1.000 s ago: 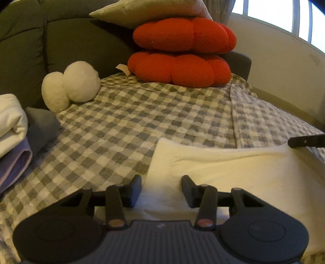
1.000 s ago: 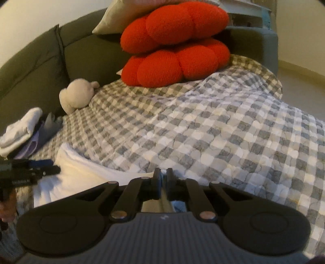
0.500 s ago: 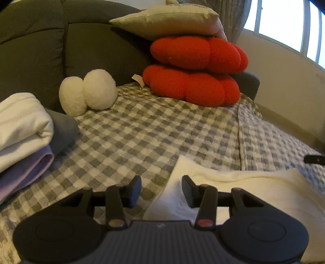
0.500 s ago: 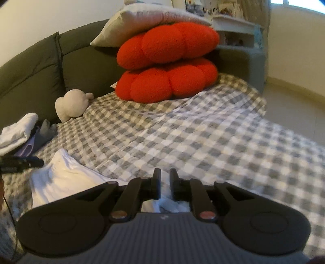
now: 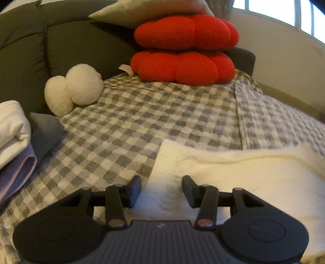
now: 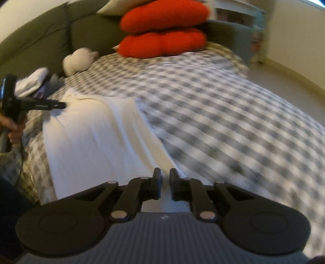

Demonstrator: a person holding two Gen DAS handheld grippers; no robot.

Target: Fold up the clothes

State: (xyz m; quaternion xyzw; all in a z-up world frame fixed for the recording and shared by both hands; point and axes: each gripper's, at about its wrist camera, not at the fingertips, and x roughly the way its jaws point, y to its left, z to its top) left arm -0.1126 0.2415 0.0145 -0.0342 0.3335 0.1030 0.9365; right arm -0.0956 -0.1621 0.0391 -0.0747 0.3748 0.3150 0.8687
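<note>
A white cloth (image 5: 254,178) lies flat on the grey checked cover (image 5: 142,121), folded into a long strip (image 6: 97,138). My left gripper (image 5: 161,188) hovers open over the cloth's left end, with nothing pinched between its fingers. From the right wrist view, the left gripper (image 6: 61,105) shows as a dark tip at the cloth's far end, with a hand (image 6: 12,130) holding it. My right gripper (image 6: 165,182) stands over the cloth's near end. Its jaws are a narrow gap apart, and the cloth lies under them, not pinched.
A stack of folded clothes (image 5: 12,130), white over lilac and grey, sits at the left against the dark sofa back (image 5: 71,44). A white plush toy (image 5: 75,89) and two red cushions (image 5: 182,67) under a beige pillow (image 5: 142,10) stand at the back. The floor (image 6: 294,75) drops off to the right.
My right gripper has let go of the cloth's edge and drawn back, so more of the cloth shows in front of it. The left gripper has stayed open over the cloth's left end.
</note>
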